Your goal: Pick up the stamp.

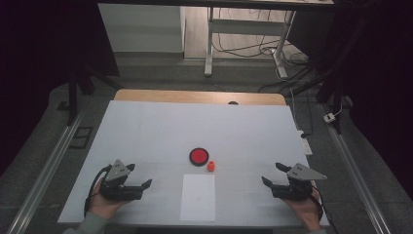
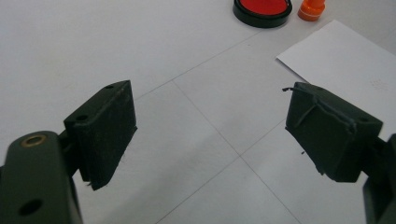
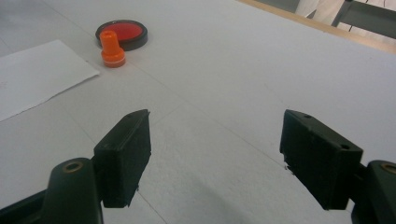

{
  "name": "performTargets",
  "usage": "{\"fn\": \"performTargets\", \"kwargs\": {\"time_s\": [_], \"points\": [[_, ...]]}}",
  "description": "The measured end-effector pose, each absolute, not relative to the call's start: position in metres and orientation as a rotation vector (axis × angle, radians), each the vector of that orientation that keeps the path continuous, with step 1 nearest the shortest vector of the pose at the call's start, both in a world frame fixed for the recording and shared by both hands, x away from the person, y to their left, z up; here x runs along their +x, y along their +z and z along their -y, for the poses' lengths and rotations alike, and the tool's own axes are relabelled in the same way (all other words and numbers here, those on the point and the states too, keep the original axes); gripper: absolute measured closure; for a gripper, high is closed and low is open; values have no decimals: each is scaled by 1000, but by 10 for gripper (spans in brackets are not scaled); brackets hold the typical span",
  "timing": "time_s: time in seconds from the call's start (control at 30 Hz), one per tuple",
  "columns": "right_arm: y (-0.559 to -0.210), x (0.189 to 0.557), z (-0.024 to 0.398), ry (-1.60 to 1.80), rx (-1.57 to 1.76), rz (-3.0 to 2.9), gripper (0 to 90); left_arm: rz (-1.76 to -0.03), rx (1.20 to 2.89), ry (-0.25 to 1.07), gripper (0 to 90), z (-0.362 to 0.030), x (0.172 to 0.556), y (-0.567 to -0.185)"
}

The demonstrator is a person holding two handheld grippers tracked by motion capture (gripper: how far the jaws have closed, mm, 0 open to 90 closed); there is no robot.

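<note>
A round black pad with a red ink face point(image 1: 198, 156) point(image 2: 262, 8) point(image 3: 122, 31) lies near the middle of the white table point(image 1: 146, 131). Just to its right stands a small orange stamp point(image 1: 211, 166) point(image 2: 312, 9) point(image 3: 112, 49), upright. In front of them lies a white sheet of paper point(image 1: 197, 197) point(image 2: 345, 60) point(image 3: 32, 79). My left gripper point(image 1: 140, 176) point(image 2: 210, 130) rests low at the table's front left, open with nothing between its jaws. My right gripper point(image 1: 273, 174) point(image 3: 215, 154) sits at the front right, also open and empty. Both point toward the middle.
The table's wooden far edge point(image 1: 199, 96) shows behind the white cover. Beyond it stand a white desk frame point(image 1: 209, 44) and loose cables on the floor point(image 1: 292, 63). Metal rails point(image 1: 46, 170) run along both sides of the table.
</note>
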State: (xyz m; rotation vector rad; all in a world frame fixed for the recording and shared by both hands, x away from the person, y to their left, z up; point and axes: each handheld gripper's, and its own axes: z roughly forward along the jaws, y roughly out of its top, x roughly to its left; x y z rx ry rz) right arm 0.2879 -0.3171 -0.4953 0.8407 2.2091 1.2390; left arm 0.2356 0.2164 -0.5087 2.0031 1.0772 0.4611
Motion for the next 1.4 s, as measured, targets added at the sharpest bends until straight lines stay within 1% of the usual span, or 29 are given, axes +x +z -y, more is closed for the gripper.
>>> {"fn": "performTargets", "kwargs": {"time_s": [1.0, 1.4], "points": [[-498, 290, 316, 1226, 866, -2221, 271, -1061, 2025, 457, 165, -215, 238, -512], [-490, 292, 305, 1256, 854, -2229, 284, -1053, 2024, 465, 167, -214, 238, -512]]}}
